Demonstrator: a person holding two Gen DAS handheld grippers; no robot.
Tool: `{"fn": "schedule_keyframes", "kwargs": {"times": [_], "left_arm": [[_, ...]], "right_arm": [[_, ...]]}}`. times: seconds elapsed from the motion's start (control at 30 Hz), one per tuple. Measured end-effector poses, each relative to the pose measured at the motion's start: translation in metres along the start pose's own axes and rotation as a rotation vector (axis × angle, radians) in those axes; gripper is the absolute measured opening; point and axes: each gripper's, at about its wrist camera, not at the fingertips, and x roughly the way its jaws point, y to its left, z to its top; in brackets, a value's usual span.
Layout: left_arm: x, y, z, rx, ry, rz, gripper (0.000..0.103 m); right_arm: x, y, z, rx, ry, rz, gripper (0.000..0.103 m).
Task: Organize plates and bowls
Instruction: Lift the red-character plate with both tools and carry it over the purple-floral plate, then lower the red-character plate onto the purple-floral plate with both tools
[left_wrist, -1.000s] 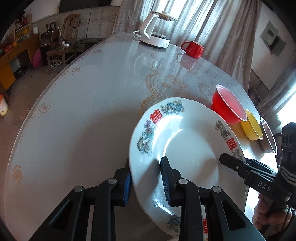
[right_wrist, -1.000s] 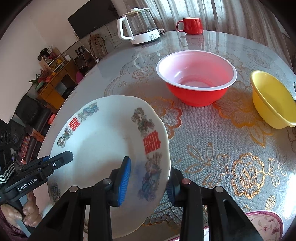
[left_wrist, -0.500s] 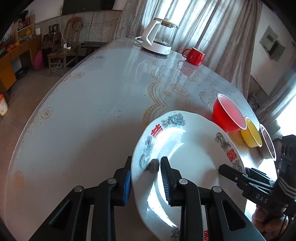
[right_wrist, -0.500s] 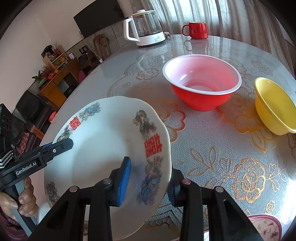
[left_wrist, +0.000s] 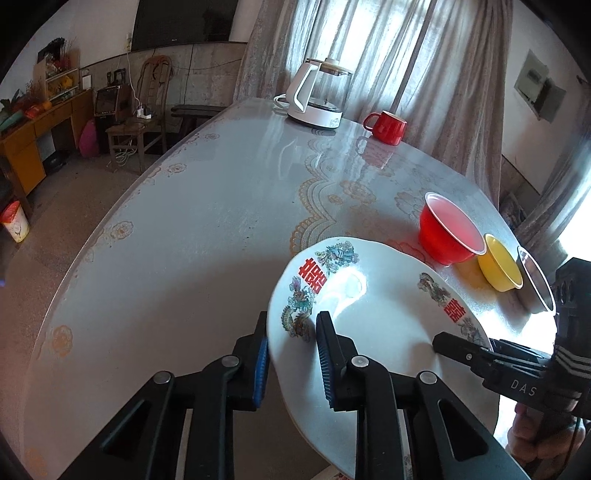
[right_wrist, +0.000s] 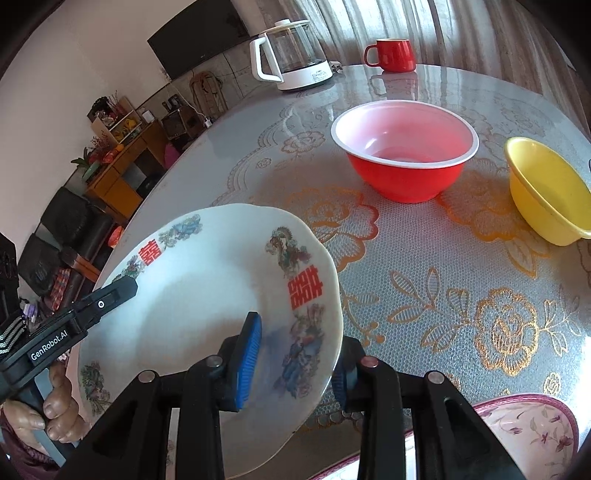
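Above counter (right_wrist: 443, 258) edge, 7 o'clock of red bowl (right_wrist: 402, 158) | left claw (left_wrist: 291, 354) closing on plate (left_wrist: 369, 332) rim | right claw (right_wrist: 295, 354) gripping opposite rim, sharing weight, keeping it level.

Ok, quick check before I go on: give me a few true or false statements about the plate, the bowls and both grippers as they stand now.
1. The white plate has both grippers on its rim, on opposite sides. True: the left gripper straddles one edge with its jaws closing, and the right gripper straddles the other.
2. The red bowl is stacked inside the yellow bowl. False: they stand side by side on the table, apart.
3. The red mug stands beyond the bowls, near the kettle. True.
4. The plate lies flat on the table. False: it is tilted, held up between the grippers.
5. The red bowl holds food. False: it looks empty.
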Motion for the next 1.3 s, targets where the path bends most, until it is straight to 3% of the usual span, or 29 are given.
{"fn": "schedule_keyframes", "kwargs": {"times": [0.2, 0.3, 0.43, 0.73, 1.3], "left_arm": [[-0.002, 0.000, -0.008, -0.006, -0.001, -0.017, 0.024], [-0.008, -0.007, -0.013, 0.007, -0.014, -0.050, 0.024], [-0.003, -0.007, -0.017, -0.003, -0.003, -0.054, 0.025], [-0.011, -0.008, -0.019, 0.021, -0.050, -0.053, 0.025], [-0.070, -0.046, -0.044, 0.086, -0.144, -0.082, 0.027]], "right_arm": [[-0.001, -0.001, 0.001, 0.015, -0.004, 0.017, 0.036], [-0.007, 0.006, -0.005, -0.029, -0.027, 0.036, 0.031], [-0.013, 0.010, -0.005, -0.055, -0.059, -0.010, 0.030], [-0.019, 0.007, -0.010, -0.071, -0.103, 0.007, 0.028], [-0.073, 0.009, -0.036, -0.096, -0.207, 0.028, 0.028]]}}
